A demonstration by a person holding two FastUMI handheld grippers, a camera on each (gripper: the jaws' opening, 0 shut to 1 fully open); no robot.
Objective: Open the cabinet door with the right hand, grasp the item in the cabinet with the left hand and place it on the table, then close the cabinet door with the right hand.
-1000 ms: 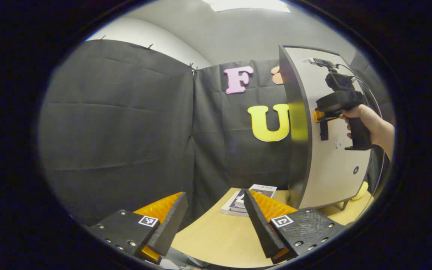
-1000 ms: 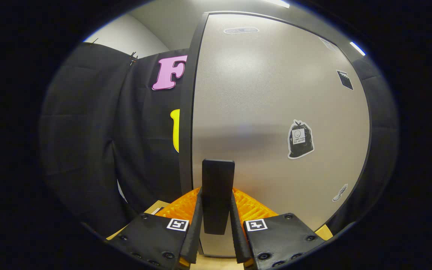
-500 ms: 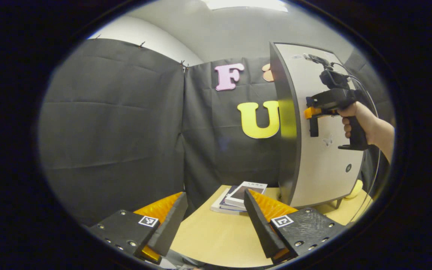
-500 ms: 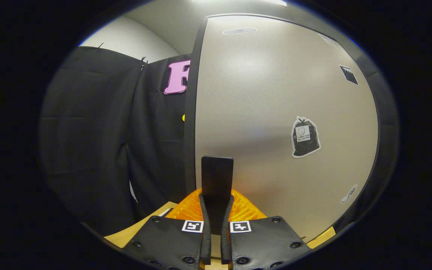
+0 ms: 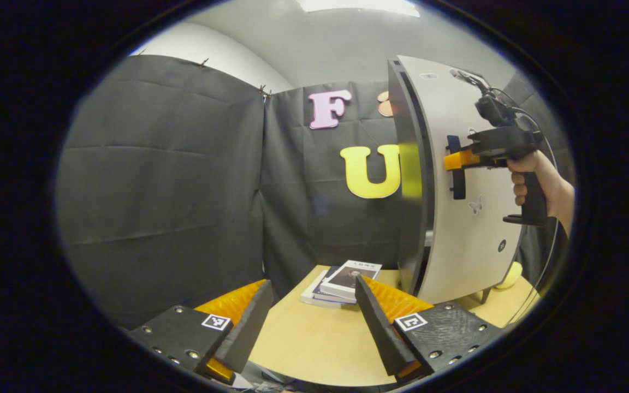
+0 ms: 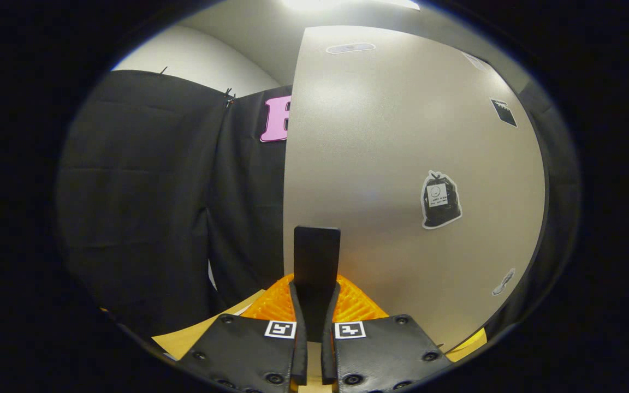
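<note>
On the cabinet door (image 6: 402,164), the right gripper (image 6: 314,284) is clamped on the upright black handle (image 6: 316,256), both fingers pressing it. Over the desk's (image 5: 314,349) near edge, the left gripper (image 5: 309,322) hangs with fingers spread, holding nothing. Books (image 5: 342,278) lie at the desk's far edge beside the cabinet; the cabinet's interior is hidden.
</note>
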